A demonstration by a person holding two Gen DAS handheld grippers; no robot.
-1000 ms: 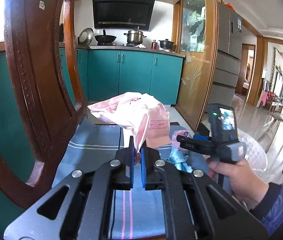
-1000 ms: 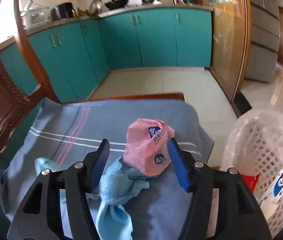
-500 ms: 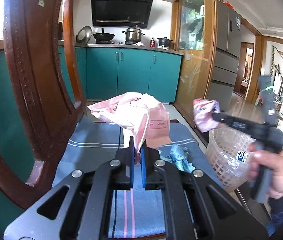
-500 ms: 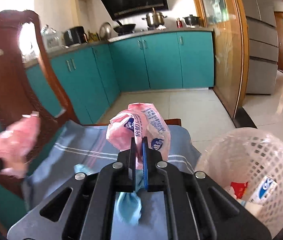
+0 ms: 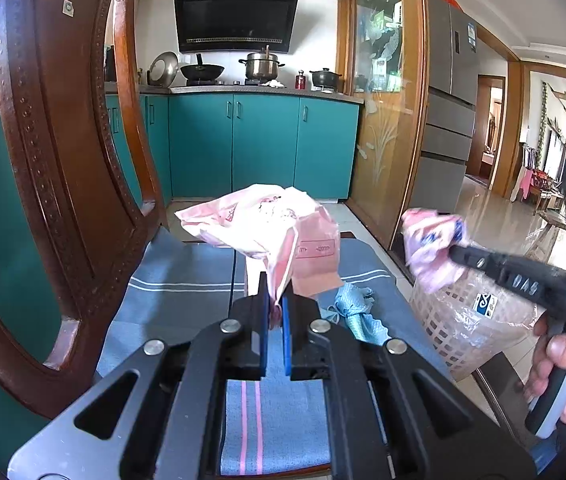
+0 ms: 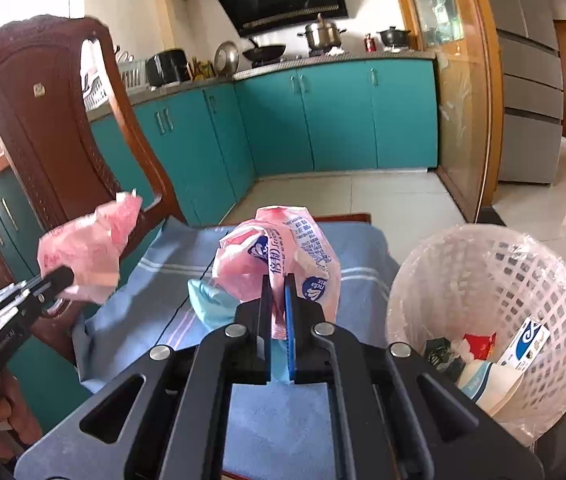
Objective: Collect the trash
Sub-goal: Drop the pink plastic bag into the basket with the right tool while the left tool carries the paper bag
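Left wrist view: our left gripper (image 5: 276,304) pinches a pink bag (image 5: 267,224) at frame centre; the right gripper (image 5: 453,250), blurred, seems clamped on a pink wrapper (image 5: 431,240). Right wrist view: that wrapper sits centre, basket (image 6: 483,268) at right.

home kitchen | teal cabinets (image 5: 263,144) | range hood (image 5: 235,16) | fridge (image 5: 449,92)

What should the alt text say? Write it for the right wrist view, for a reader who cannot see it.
The right tool is shut on a pink printed wrapper, held above a blue-clothed chair seat. A white mesh bin with trash stands at right; the left tool holds a pink bag.
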